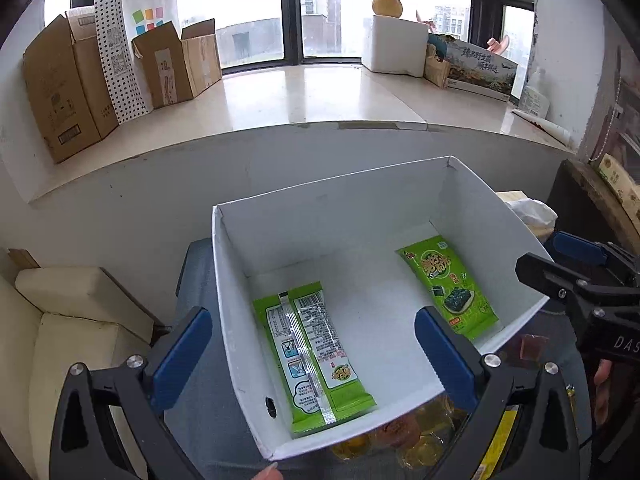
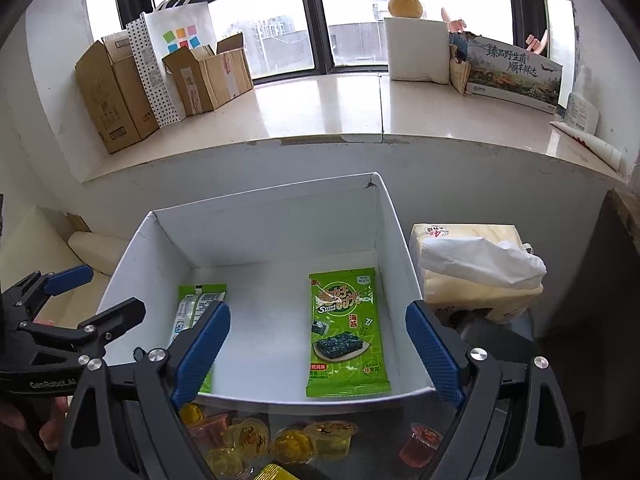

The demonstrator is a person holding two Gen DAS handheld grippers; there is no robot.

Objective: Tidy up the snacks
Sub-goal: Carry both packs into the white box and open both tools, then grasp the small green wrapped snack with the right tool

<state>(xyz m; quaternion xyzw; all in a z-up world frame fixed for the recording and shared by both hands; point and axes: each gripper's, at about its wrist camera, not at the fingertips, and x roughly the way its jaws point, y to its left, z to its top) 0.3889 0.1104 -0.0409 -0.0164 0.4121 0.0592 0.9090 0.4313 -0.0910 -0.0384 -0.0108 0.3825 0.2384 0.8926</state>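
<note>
Snacks (image 2: pixel 347 332) are lying flat in the box (image 2: pixel 280 220); both tongs (image 1: pixel 314 354) (image 2: pixel 318 354) are gaping empty; jelly cups (image 2: pixel 332 438) are waiting, needing gentle, centred pinches.

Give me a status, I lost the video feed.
Both tools open, empty: left tool, right tool. Two seaweed packets flat in white box. Jelly cups still outside. Nothing blocking.

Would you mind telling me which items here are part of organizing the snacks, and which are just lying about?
Part of the job:
- white box
- face-up seaweed packet
- face-down seaweed packet
- jelly cups

Just lying about:
- tissue pack
- cardboard boxes
- paper bags
- foam box
- orange fruit
</note>
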